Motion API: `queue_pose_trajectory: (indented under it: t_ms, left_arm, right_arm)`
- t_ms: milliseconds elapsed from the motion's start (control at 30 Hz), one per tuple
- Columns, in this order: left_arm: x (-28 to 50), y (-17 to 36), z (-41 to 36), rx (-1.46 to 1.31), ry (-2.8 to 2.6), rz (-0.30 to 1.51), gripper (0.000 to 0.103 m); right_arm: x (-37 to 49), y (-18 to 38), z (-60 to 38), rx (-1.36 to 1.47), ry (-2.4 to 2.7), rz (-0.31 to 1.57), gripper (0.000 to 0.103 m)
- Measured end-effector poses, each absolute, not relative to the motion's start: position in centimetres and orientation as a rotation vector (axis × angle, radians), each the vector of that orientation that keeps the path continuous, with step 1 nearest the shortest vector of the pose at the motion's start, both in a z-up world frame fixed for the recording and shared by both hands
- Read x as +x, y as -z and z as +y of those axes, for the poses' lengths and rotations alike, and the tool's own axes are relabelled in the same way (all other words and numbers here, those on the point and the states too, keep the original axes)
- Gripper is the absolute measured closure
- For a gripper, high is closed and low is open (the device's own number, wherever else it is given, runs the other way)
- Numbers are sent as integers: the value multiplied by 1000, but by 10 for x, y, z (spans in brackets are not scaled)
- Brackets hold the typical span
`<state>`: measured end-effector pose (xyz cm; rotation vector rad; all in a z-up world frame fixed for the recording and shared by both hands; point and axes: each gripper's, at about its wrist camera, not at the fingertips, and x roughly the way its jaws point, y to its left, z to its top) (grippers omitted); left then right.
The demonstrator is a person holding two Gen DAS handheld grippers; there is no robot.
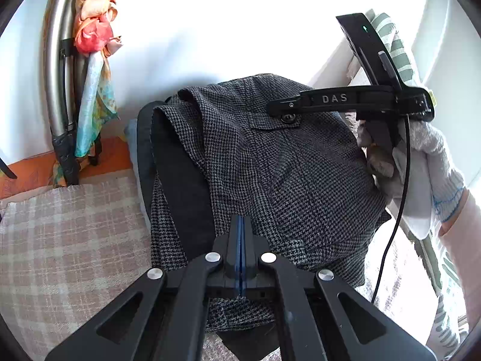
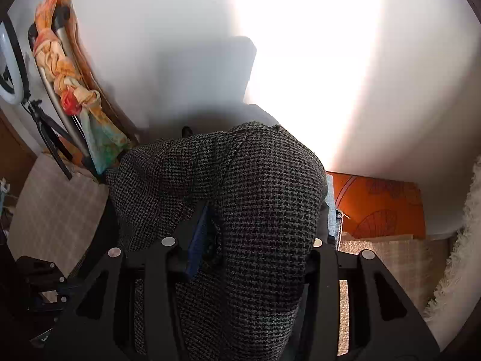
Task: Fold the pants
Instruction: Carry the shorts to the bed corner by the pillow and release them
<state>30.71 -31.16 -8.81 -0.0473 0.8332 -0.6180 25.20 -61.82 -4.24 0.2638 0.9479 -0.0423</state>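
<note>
The grey houndstooth pants (image 1: 270, 156) hang lifted above the bed, with the dark lining and a back-pocket button showing. My left gripper (image 1: 240, 222) is shut on a fold of the pants fabric. In the left wrist view the right gripper (image 1: 375, 126) is at the pants' far right edge, held by a white-gloved hand. In the right wrist view the pants (image 2: 255, 210) drape over my right gripper (image 2: 207, 210); one blue-padded finger shows and the fabric hides the other, so the grip looks shut on the cloth.
A checked beige blanket (image 1: 69, 240) covers the bed below. A metal bed post with a knotted orange scarf (image 1: 93, 24) stands at the left by the white wall. An orange pillow (image 2: 381, 207) lies at the right. A ring light on a tripod (image 2: 12, 69) stands far left.
</note>
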Motion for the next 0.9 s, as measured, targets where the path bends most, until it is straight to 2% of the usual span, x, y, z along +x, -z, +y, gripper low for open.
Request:
queue_pose_trajectory:
  t_ms: [67,133,267,500,533,567,667,800,900]
  left_arm:
    - [302,82,-299,-44,628,812,103]
    - [297,79,-278,-53,627,797,103]
    - [304,68,-260,-69,626,794,103]
    - [284,54,-284,-8,672,820,103]
    - [284,58,-287,-5,679,843,103]
    - [282,63,-300,-2,681,864,103]
    - [282,75,-309,18,662,908,103]
    - [280,67,-301,9,666,911,103]
    - [272,52,-290,-1,649,889,103]
  right_arm:
    - [226,33,-623,261,92,898,32]
    - [199,25,-637,324,134,862,20]
    - [141,21,-636,471,87,814,20]
    - [108,62,-588,498,36,917,20]
    - [109,65,-584,500,33,927,28]
    - [112,67,-579,486,28,948,58]
    - [120,54,-558,373,77,973,89]
    - [119,24,-551,152,199,980,94]
    - [127,42,-559,96,277,1088,92]
